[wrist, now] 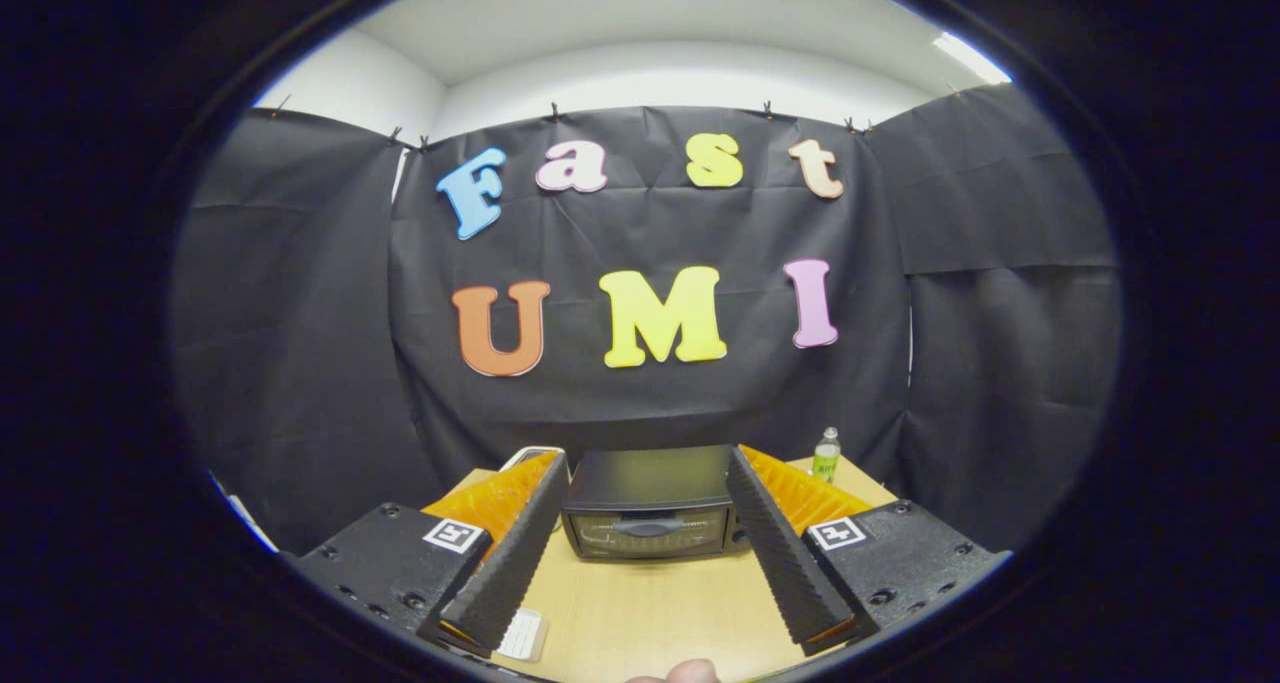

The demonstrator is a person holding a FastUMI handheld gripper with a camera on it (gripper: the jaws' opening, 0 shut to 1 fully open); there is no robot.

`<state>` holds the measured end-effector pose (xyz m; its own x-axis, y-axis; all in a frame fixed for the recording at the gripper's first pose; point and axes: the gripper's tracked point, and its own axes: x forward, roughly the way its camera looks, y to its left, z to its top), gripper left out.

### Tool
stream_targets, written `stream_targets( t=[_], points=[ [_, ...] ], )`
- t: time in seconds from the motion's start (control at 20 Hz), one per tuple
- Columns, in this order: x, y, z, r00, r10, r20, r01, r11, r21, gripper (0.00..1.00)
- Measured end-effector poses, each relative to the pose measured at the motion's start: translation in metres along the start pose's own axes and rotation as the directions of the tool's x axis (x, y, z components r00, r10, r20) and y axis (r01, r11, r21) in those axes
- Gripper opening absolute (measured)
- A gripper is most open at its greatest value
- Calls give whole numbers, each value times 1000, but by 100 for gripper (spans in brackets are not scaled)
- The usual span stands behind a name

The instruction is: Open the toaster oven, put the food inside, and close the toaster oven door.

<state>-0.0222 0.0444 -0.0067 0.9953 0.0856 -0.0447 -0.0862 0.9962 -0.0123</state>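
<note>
A black toaster oven (pixel 650 503) stands on the wooden table (pixel 650 613), its glass door shut with a handle across the top of the door. My gripper (pixel 648 468) is open, held well back from the oven. Its two fingers spread wide, and the oven sits between them and beyond their tips. Nothing is between the fingers. A pale rounded bit, perhaps the food (pixel 680 673), peeks up at the table's near edge below the fingers.
A small green-labelled bottle (pixel 826 455) stands at the table's back right, behind the right finger. A white flat object (pixel 532 455) lies at the back left behind the left finger. A white item (pixel 522 635) lies near the left finger's base.
</note>
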Motion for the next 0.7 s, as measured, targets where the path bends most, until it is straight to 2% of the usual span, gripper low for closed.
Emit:
stream_targets(
  t=[0.4, 0.7],
  points=[
    [5, 15, 4, 1000, 29, 3, -29, 1000, 5, 100],
    [12, 13, 3, 1000, 17, -10, -17, 1000, 17, 100]
  ],
)
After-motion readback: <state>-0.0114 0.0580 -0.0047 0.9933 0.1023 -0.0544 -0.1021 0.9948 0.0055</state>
